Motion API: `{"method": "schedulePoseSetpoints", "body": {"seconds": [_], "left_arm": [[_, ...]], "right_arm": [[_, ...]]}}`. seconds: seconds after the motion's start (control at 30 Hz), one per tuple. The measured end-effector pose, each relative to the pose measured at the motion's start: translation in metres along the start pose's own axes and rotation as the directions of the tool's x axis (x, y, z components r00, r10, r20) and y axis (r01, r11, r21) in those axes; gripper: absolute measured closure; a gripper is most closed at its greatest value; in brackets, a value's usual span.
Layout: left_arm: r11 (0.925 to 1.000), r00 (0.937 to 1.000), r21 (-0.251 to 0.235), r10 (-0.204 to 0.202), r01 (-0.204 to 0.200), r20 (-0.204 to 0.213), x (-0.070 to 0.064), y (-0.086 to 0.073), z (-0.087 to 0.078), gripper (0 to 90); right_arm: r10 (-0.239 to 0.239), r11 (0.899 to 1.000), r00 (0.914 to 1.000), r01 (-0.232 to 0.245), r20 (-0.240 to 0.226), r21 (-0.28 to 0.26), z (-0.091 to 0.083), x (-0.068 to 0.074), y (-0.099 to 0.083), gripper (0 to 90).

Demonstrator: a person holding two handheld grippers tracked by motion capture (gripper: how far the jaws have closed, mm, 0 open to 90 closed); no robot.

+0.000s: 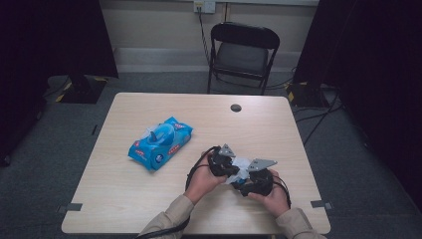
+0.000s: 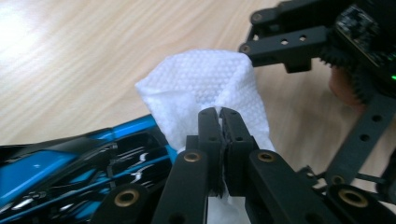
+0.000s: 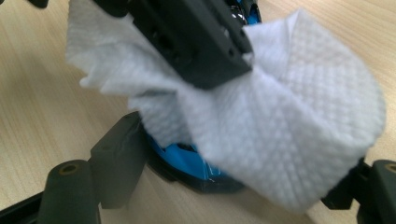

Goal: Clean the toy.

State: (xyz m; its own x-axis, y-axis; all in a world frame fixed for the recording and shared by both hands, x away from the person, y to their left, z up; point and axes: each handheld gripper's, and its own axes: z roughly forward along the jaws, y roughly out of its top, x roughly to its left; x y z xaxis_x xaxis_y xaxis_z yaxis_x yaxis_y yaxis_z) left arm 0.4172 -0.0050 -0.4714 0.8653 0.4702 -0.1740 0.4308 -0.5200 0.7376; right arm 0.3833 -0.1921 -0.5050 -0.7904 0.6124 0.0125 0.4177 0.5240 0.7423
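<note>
One wet wipe (image 2: 205, 88) pinched in left gripper (image 2: 219, 116) jaws; one blue pack (image 1: 160, 143).

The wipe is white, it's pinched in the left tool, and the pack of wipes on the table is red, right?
Not quite: the pack of wipes is blue, not red, as the high view shows. The rest holds: the wipe is white, and the left tool has its jaws shut on it.
</note>
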Motion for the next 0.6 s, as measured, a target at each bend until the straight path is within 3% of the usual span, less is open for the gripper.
{"method": "schedulePoseSetpoints", "body": {"seconds": [0.6], "left_arm": [[0.9993,0.9982,-0.025,-0.028,0.026,-0.053,0.015,0.000,-0.013,88.3]], "right_arm": [[0.000,1.000,1.0000,0.000,0.000,0.000,0.000,0.000,0.000,22.9]]}}
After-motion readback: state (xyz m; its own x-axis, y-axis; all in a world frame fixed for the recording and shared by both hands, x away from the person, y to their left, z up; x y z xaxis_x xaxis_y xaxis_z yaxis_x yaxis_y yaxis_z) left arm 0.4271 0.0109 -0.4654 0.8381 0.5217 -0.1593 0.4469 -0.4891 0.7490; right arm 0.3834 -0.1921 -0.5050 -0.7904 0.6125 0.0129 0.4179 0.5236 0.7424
